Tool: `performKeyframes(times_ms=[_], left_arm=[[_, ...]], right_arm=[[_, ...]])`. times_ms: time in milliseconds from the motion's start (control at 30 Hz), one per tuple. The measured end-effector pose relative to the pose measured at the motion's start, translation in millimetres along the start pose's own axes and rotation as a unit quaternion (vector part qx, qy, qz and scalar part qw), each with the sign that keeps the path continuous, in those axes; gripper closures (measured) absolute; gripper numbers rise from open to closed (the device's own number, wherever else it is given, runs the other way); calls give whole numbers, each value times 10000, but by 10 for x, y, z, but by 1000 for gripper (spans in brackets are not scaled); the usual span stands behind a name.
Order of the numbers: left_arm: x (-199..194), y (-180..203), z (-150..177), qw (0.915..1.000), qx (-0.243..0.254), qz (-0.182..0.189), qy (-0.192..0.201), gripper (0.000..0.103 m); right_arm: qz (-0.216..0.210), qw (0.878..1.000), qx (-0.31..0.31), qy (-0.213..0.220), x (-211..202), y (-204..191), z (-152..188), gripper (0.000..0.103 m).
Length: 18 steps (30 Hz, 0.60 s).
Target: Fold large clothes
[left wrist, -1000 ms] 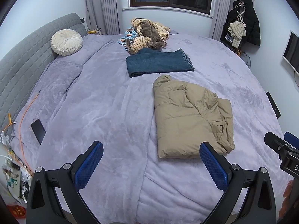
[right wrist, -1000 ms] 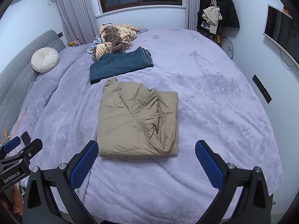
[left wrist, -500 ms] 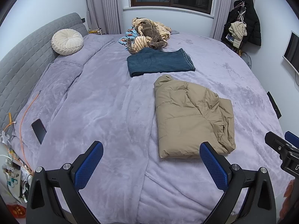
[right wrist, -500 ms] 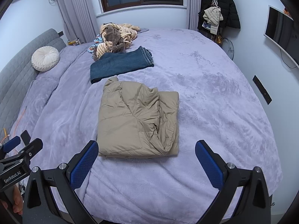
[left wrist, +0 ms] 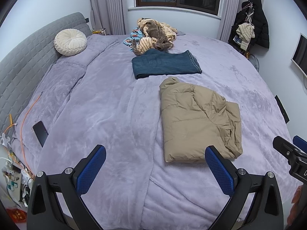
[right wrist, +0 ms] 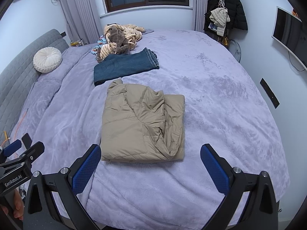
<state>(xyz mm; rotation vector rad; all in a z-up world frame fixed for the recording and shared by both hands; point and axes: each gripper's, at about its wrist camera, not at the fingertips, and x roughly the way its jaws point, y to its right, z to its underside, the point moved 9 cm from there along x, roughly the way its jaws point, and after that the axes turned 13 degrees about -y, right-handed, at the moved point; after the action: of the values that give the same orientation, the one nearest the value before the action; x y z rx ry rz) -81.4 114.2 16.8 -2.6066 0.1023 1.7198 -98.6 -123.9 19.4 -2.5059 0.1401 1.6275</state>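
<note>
A tan puffer jacket [left wrist: 197,120] lies folded into a rough rectangle on the purple bed cover [left wrist: 99,103]; it also shows in the right wrist view [right wrist: 143,122]. Folded blue jeans [left wrist: 165,64] lie beyond it, also in the right wrist view [right wrist: 124,66]. My left gripper [left wrist: 155,164] is open and empty, held above the bed's near edge, left of the jacket. My right gripper [right wrist: 150,163] is open and empty, just short of the jacket's near edge.
A heap of striped and brown clothes [left wrist: 153,35] lies at the far side of the bed. A round cream cushion [left wrist: 70,42] rests by the grey headboard [left wrist: 23,57]. A phone [left wrist: 40,133] lies at the left edge. Coats [right wrist: 224,11] hang at right.
Both grippers have shifted very slightly; the view has crept a little. The jacket and the jeans have not moved. Both jaws stay open.
</note>
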Motion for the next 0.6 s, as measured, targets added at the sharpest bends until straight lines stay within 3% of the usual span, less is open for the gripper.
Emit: performKeyframes(times_ms=[600], left_arm=[[3, -18, 5, 10000, -22, 2, 10, 0]], right_arm=[[-4, 10000, -31, -9, -4, -49, 6, 0]])
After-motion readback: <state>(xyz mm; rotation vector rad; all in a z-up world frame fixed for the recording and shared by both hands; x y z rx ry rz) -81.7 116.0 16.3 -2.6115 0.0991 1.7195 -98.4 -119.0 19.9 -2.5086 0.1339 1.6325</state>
